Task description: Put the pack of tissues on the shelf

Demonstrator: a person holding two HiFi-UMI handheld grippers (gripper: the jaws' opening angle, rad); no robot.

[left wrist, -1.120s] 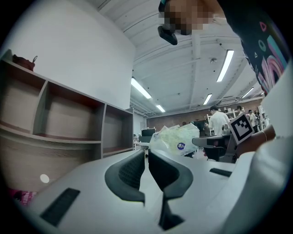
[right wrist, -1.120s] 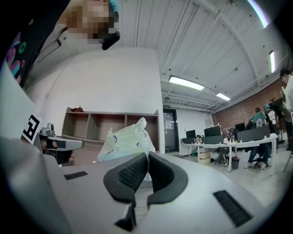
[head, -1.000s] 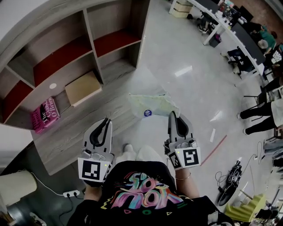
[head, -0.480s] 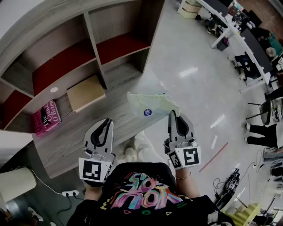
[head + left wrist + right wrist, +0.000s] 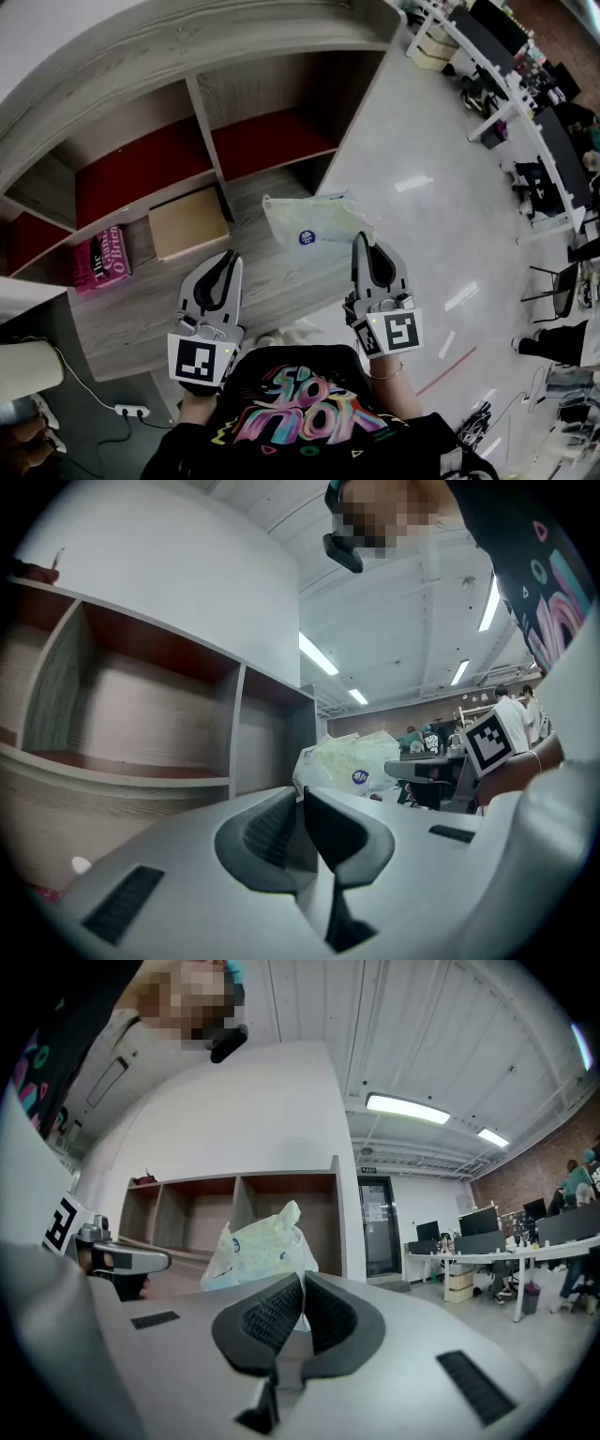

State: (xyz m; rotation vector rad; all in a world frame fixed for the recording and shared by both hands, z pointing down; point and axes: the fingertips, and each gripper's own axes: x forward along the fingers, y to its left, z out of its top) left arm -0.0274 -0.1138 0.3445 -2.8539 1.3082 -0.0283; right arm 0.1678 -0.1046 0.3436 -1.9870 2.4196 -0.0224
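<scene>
Right hand-held gripper [image 5: 361, 241] clamps one tissue pack [image 5: 314, 223].

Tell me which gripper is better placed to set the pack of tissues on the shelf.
Right. The right gripper has its jaws shut on the pack of tissues, close before the shelf. The left gripper is shut on nothing.

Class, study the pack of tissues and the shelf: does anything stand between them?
Nothing visible does. The pack of tissues, gripped by the right gripper, hangs just before open compartments of the shelf; the tan box and pink book lie aside, to its left.
</scene>
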